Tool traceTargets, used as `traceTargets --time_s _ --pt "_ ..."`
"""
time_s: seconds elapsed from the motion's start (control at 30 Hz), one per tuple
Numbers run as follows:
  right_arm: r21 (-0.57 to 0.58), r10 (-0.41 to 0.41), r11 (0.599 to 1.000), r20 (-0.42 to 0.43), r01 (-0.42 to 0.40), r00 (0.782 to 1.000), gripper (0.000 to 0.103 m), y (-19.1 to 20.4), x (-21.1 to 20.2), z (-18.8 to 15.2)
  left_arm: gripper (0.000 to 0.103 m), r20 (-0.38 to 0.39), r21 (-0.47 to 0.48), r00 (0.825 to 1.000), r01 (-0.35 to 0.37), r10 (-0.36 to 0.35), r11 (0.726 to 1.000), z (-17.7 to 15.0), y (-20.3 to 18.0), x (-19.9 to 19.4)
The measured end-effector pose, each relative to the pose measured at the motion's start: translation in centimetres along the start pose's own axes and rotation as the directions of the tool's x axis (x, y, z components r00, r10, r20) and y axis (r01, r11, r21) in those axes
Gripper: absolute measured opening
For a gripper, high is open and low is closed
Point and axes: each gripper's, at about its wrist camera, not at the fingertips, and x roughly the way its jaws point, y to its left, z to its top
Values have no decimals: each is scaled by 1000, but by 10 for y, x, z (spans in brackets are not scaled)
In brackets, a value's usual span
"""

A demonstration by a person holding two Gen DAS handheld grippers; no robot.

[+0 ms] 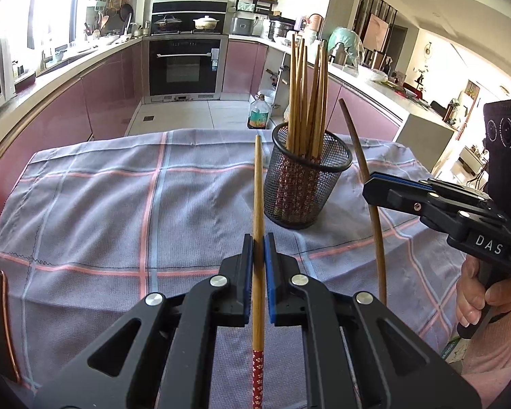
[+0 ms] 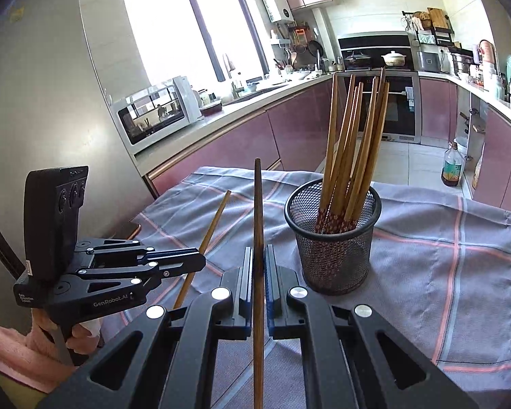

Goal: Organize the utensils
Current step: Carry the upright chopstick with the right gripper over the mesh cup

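L gripper (image 1: pixel 259 248) clamped on light chopstick (image 1: pixel 258 184) w/ red floral end; R gripper (image 2: pixel 259 262) on dark chopstick (image 2: pixel 258 204).

The checked cloth (image 1: pixel 102 204) lies bare on the left, near and far, open for passing. On the right the mesh holder (image 1: pixel 306 184) stands upright, its bundled chopsticks (image 1: pixel 306 95) rising tall and blocking that side.

Checked cloth (image 1: pixel 119 204) covers the table; microwave (image 2: pixel 156 112) on counter; oil bottle (image 1: pixel 257 112) on floor.
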Motion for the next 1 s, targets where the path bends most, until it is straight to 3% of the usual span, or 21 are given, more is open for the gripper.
traceTargets --time_s 1.0 --pt "-11 7 1000 108 -6 994 5 -1 -19 19 7 98 30 995 30 -33 999 26 -21 -34"
